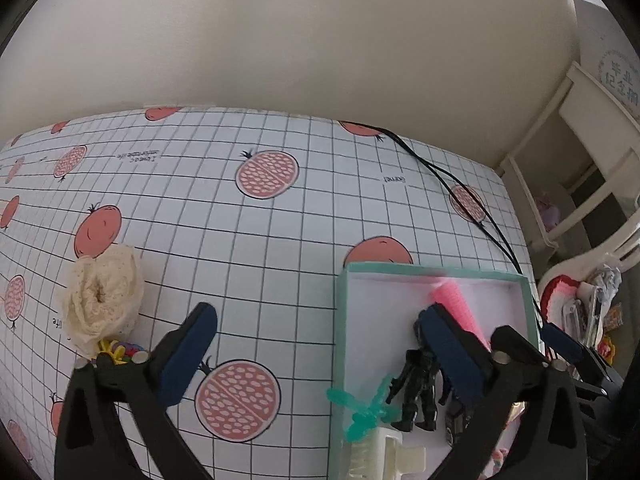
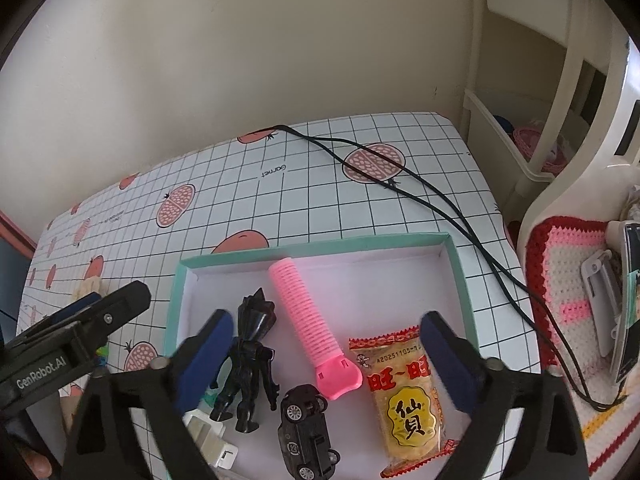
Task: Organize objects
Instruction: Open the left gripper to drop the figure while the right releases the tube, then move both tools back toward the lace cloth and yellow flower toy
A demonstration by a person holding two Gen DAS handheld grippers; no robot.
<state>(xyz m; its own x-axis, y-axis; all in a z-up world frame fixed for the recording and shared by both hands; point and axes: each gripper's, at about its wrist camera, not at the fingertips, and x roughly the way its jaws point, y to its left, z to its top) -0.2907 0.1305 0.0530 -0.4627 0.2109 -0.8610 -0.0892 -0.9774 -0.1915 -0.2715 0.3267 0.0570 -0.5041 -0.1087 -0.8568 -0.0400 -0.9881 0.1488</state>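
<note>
both tongs stood spread, pinching nothing. in the right wrist view the right gripper (image 2: 326, 344) hovered over the teal-rimmed tray (image 2: 460, 276), its blue pads either side of the pink hair roller (image 2: 308, 316) and the rice cracker packet (image 2: 408, 396), touching neither. in the left wrist view the left gripper (image 1: 316, 340) straddled the tray's left wall, one pad over the checked tablecloth (image 1: 260, 240) and the other over the tray's inside.

already lying in the tray, at centre and lower frame of the right view: the roller on its side, the black action figure (image 2: 248, 364) flat to the left of it, the black toy car (image 2: 306, 432) below, the packet at the right, and a white hair claw (image 2: 208, 436) at the lower left edge. a translucent green piece (image 1: 360, 408) sat across the tray's left wall in the left view. still out on the cloth, at the left of that view, lay a cream lace scrunchie (image 1: 106, 300) with a small heap of bright plastic bits (image 1: 120, 350) just below it, partly hidden by the gripper.

the likely next step was fetching those two. risks from here: the left pad, so close to the tray wall, could nudge the tray as it swung away; the soft scrunchie could slip from a shallow pinch; the small bits could scatter if the pads came down on them unevenly. the black cable (image 2: 440, 200) trailing past the tray's right side could snag the right gripper.
</note>
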